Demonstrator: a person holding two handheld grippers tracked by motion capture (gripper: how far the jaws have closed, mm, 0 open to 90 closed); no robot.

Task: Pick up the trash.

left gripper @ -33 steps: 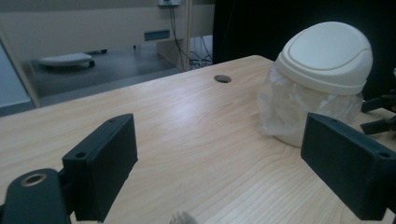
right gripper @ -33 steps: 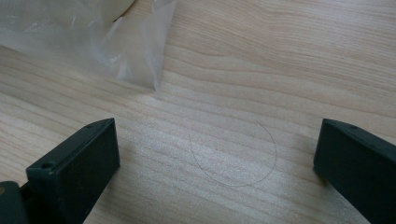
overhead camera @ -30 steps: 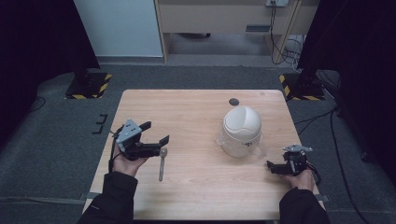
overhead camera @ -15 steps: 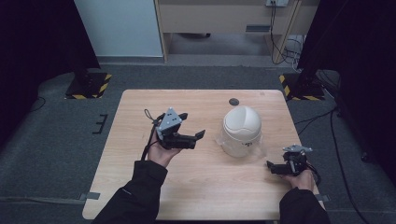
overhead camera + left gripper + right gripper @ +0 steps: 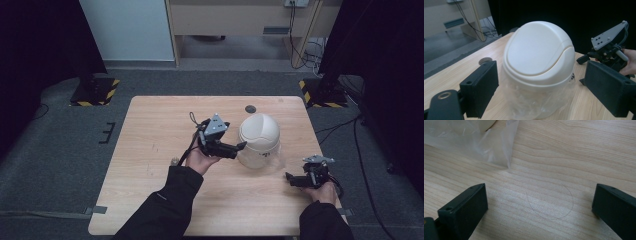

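Cream domed bin (image 5: 258, 138) faces left gripper (image 5: 239, 148), right gripper (image 5: 290, 178); both jaws wide

The domed swing-lid bin (image 5: 259, 139) and its plastic liner (image 5: 496, 142) block the table's (image 5: 150, 150) middle right; bare wood lies open leftward.

A light wooden bench (image 5: 150, 150) stands on dark grey floor (image 5: 60, 150). On it, right of centre, sits a cream domed bin (image 5: 258, 135) with a clear plastic bag (image 5: 272, 160) spread around its base. A small dark round disc (image 5: 250, 108) lies behind it near the far edge, well apart.
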